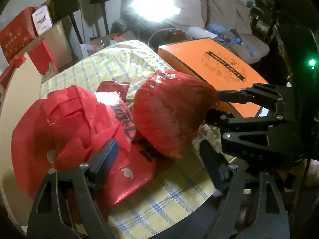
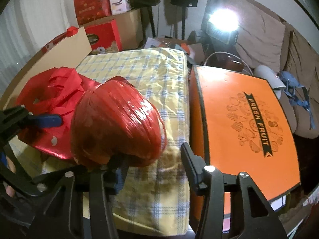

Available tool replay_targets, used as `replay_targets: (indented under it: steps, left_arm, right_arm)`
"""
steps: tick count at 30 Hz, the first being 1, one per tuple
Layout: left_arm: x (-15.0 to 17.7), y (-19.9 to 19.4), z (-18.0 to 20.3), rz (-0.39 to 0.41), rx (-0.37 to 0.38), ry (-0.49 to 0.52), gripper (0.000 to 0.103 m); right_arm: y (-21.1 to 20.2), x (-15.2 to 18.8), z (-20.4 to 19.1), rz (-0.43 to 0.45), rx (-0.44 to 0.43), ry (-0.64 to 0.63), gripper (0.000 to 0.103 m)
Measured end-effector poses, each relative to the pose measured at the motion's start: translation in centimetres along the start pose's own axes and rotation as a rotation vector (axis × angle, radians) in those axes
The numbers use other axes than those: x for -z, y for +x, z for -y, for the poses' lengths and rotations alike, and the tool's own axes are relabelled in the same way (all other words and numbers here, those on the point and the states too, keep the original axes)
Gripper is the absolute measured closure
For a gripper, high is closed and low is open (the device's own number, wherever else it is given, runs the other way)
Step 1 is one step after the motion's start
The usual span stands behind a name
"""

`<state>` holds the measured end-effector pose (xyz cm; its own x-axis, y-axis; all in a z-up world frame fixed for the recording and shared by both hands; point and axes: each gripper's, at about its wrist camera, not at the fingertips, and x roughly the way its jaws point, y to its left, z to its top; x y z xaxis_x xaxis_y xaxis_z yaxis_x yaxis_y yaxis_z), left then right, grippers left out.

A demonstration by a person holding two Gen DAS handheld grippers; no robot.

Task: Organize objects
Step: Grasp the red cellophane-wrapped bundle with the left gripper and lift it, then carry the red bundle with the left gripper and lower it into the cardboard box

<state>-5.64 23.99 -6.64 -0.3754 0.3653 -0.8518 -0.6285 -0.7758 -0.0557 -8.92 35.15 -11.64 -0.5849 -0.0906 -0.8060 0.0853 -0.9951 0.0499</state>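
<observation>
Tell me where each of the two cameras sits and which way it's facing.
Left wrist: rides the left gripper, facing forward and down at a crumpled red woven bag on yellow plaid cloth; its own two fingers show, plus the right gripper at right.
Right wrist: rides the right gripper, facing down at a shiny red wrapped bundle; its own fingers show.
Shared: bundle, bag, cloth, flat orange cardboard box.

- Support surface: a yellow-and-blue plaid cushion (image 2: 159, 73), seen at centre frame.
- On it, lower left of the frame: a crumpled red bag (image 2: 51, 103).
- Beside the bag: a shiny red wrapped bundle (image 2: 119, 123).
- Along the right edge: an orange box (image 2: 249, 131).
</observation>
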Motion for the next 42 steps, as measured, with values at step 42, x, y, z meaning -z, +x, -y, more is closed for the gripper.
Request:
replay_targets:
  steps: [42]
  left_arm:
    - [-1.1,-13.5,-8.8,0.206,0.117,-0.23,0.065]
  right_arm:
    - [-11.7,-8.1,-10.0,0.187,-0.088,-0.147,0.08]
